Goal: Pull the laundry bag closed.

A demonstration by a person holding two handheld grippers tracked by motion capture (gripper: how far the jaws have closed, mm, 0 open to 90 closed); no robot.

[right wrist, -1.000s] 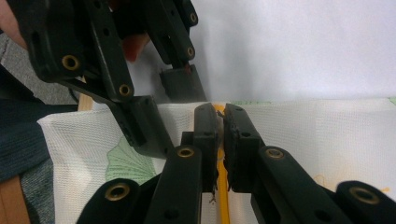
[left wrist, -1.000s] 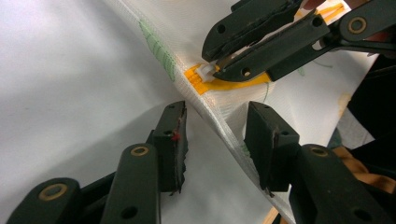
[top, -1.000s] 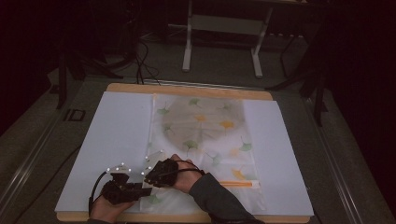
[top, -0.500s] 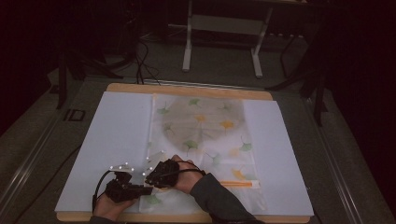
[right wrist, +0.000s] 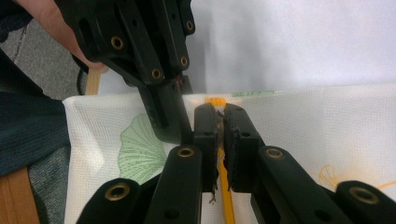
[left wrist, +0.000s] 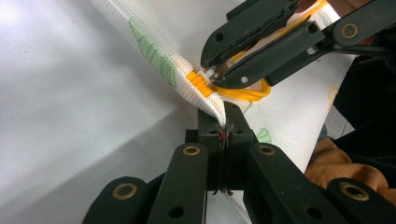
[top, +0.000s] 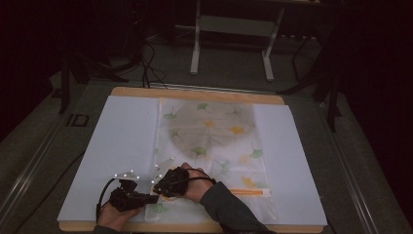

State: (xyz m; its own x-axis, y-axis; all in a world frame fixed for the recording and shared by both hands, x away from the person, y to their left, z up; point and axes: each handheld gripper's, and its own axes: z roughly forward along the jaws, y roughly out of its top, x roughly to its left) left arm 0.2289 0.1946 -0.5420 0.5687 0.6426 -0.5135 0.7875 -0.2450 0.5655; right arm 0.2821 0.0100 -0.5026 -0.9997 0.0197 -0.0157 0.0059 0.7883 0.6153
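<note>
The left tongs (left wrist: 223,127) have just been closing and now pinch the mesh bag's (left wrist: 299,107) corner; the right tongs (right wrist: 219,122) grip its yellow zip (right wrist: 226,196) alongside, ready for pulling.

Dark sleeve (top: 229,209), black grippers w/ brass screws

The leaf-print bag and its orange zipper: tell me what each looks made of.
Leaf-print bag: apparently fine woven mesh fabric, matte white, with a visible grid weave; it folds softly where the left gripper pinches it.
Orange zipper: looks like moulded plastic, smooth and slightly glossy, though I can't be sure.
</note>
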